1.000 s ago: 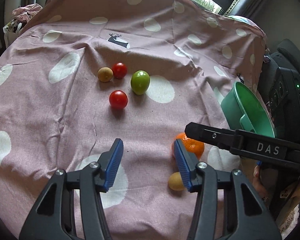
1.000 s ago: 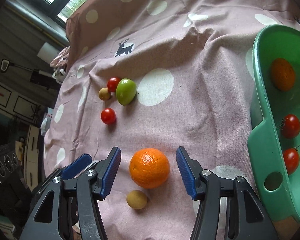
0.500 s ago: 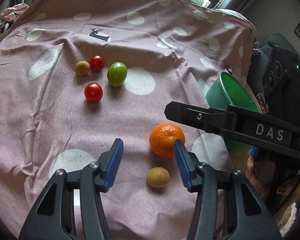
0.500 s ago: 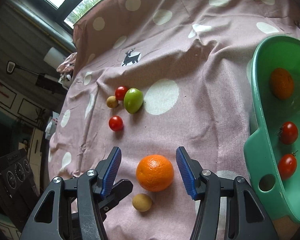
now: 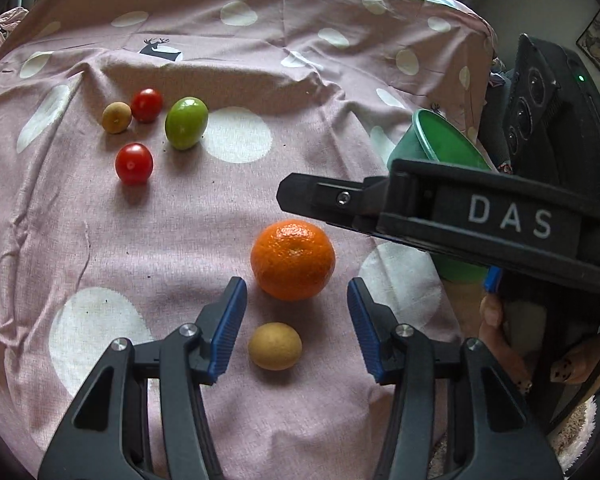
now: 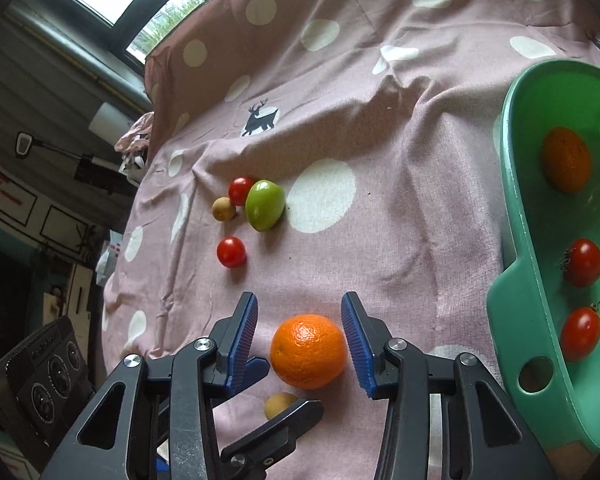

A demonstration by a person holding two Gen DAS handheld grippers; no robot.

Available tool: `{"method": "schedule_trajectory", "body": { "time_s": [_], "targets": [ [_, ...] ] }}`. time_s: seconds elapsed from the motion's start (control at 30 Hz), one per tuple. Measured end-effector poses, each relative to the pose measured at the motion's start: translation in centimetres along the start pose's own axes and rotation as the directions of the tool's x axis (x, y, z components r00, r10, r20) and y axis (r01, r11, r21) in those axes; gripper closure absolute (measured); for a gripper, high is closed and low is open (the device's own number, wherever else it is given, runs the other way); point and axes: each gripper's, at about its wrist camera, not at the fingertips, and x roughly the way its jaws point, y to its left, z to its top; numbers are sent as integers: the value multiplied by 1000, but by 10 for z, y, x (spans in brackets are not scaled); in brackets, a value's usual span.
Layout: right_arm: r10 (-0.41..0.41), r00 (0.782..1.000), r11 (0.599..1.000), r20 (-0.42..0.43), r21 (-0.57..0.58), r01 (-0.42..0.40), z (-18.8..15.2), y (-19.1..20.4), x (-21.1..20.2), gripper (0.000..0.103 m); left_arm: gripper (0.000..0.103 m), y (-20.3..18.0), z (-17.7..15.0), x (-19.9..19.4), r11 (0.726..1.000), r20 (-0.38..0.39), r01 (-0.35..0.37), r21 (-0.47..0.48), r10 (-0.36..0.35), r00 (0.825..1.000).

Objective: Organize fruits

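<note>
An orange (image 6: 308,350) lies on the pink dotted cloth between the blue pads of my right gripper (image 6: 300,336), whose jaws are closing; a gap still shows at the left pad. My left gripper (image 5: 296,328) is open and straddles a small yellow-brown fruit (image 5: 275,346) just in front of that orange (image 5: 293,259), with neither pad touching the fruit. Further back lie two red tomatoes (image 5: 134,163), a green fruit (image 5: 186,122) and another small brown fruit (image 5: 117,117). The green bowl (image 6: 512,200) on the right holds an orange and two tomatoes.
The right gripper's black body (image 5: 480,216) crosses the left wrist view above the orange, with a hand (image 5: 492,312) under it. A black device with round dials (image 5: 540,92) stands beyond the table's right edge. The cloth drops off at the near edge.
The left gripper has moved right until the small yellow-brown fruit sits between its fingers. The right gripper's jaws have narrowed around the orange without the hand shifting.
</note>
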Motion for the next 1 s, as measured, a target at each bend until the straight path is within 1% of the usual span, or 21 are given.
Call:
{"method": "schedule_trajectory", "body": {
  "time_s": [0.1, 0.2, 0.27, 0.33, 0.43, 0.67, 0.73, 0.87, 1.0],
  "targets": [
    [26, 999, 1000, -40, 17, -25, -2, -4, 7, 64, 52, 1, 1, 7, 1000, -20, 6, -6, -6, 1000],
    [7, 998, 1000, -57, 27, -5, -3, -7, 10, 64, 54, 2, 1, 13, 1000, -36, 11, -16, -12, 999],
    [26, 998, 999, -65, 39, -23, -2, -9, 12, 64, 55, 4, 3, 17, 999, -42, 20, -30, -21, 999],
    [26, 998, 999, -63, 40, -23, -3, -9, 11, 64, 56, 4, 5, 17, 999, -37, 19, -40, -20, 999],
    [25, 998, 999, -65, 30, -24, -3, -8, 11, 64, 61, 5, 4, 17, 999, -31, 13, -37, -14, 999],
    [4, 998, 1000, -56, 12, -4, -3, -4, 11, 63, 61, 7, 3, 15, 998, -21, 23, -55, -24, 999],
    [1, 999, 1000, -47, 1, -1, -3, -1, 9, 63, 61, 6, 2, 11, 998, -9, 19, -53, -19, 1000],
    [21, 1000, 1000, -19, -16, -21, -3, 4, -1, 63, 61, 1, 3, -1, 999, 28, 7, -31, -6, 1000],
    [30, 999, 998, 32, -48, -29, -4, 16, -17, 63, 61, -7, 4, -19, 1000, 82, 1, -3, -1, 997]
  ]
}}
